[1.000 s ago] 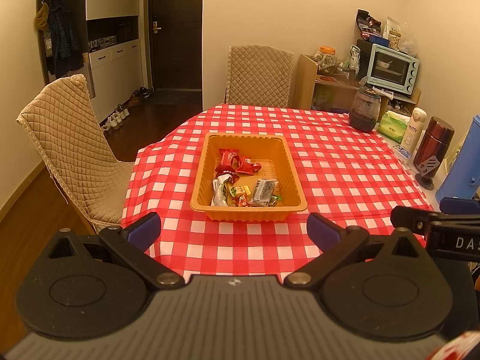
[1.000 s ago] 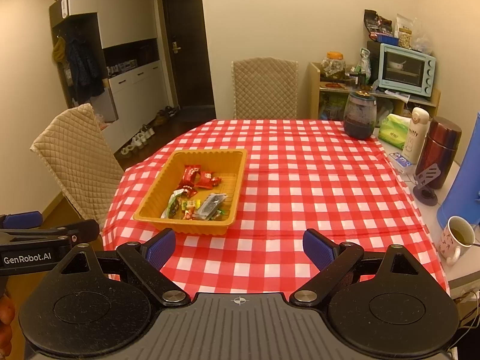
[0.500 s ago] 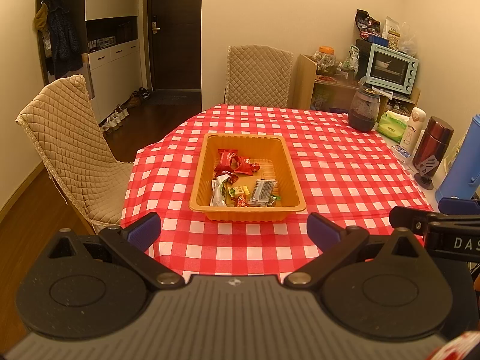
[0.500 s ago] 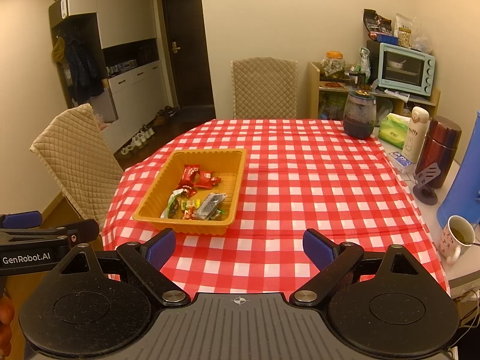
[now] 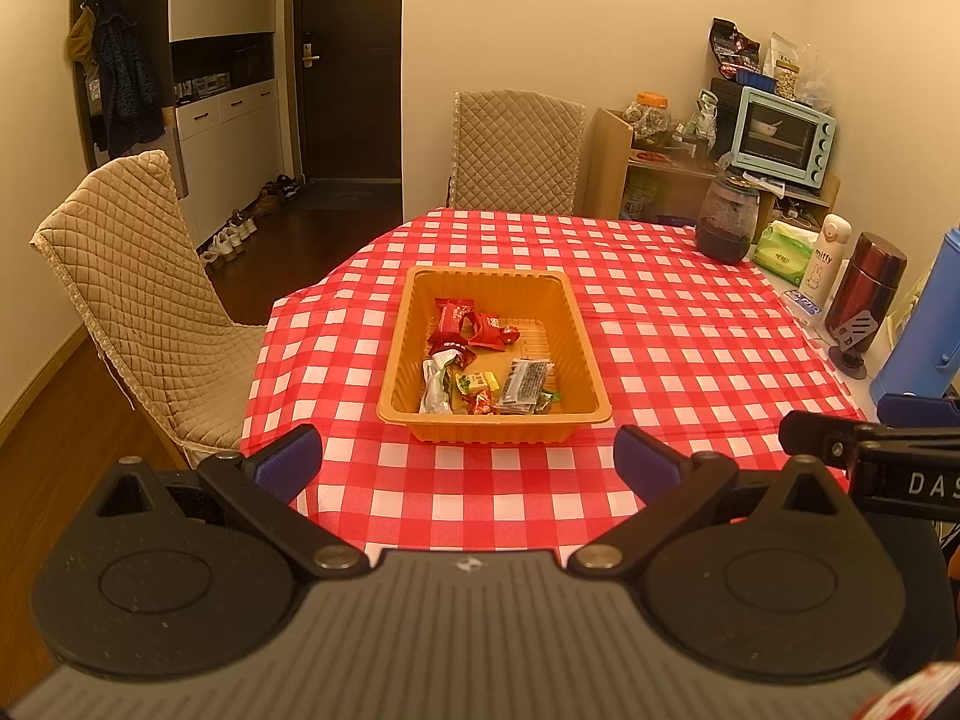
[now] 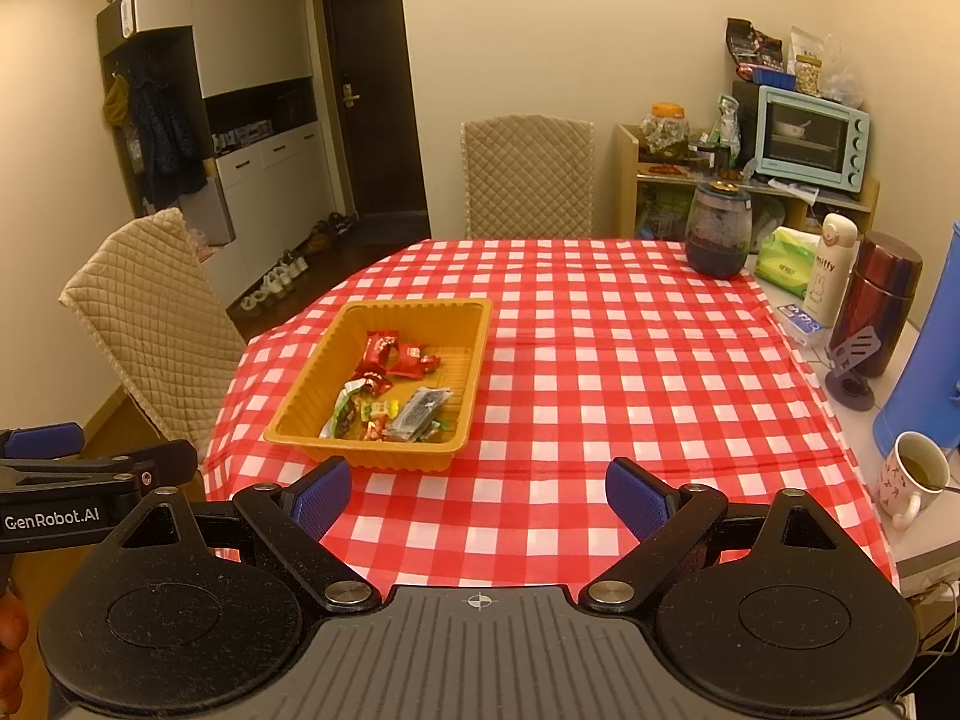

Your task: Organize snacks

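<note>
1. The desk, under its red checked cloth, looked the same as half a second and a full second earlier; nothing on it had shifted.
2. The orange tray sat toward the desk's left edge, nearer the front than the back, in the same spot as before.
3. The snacks all lay inside the tray: red wrappers toward its far end, a silver-green packet, a dark packet and small sweets toward its near end. No wrapper lay loose on the cloth.
4. The left gripper hung short of the desk's front edge, jaws spread wide and empty, unchanged.
5. The right gripper was likewise held back, jaws apart, nothing between them.
6. With so little movement, the tidying seemed finished, or paused.
</note>
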Demonstrator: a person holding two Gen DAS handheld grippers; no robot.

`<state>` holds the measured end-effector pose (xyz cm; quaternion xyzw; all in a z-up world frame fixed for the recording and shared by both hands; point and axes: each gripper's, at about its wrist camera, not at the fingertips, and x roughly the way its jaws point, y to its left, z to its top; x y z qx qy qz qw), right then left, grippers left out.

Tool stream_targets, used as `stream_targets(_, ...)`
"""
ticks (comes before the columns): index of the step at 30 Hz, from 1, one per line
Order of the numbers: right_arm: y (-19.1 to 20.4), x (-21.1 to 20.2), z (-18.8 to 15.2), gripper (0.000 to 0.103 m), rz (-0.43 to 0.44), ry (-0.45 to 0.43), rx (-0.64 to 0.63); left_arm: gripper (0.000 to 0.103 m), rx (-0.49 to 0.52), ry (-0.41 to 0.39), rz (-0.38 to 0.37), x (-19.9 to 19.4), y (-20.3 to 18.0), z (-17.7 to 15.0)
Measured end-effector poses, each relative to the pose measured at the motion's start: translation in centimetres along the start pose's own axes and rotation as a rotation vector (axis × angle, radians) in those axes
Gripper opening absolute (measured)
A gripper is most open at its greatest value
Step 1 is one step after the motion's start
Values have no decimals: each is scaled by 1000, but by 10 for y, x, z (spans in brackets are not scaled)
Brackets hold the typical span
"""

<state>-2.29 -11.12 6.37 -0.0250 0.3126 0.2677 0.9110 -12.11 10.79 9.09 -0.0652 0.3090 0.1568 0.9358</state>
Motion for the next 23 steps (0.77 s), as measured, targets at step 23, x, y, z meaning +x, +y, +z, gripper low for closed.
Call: stream_targets(23, -4, 3, -2, 91, -3, 2, 8, 103, 1, -18, -4, 2, -1, 0)
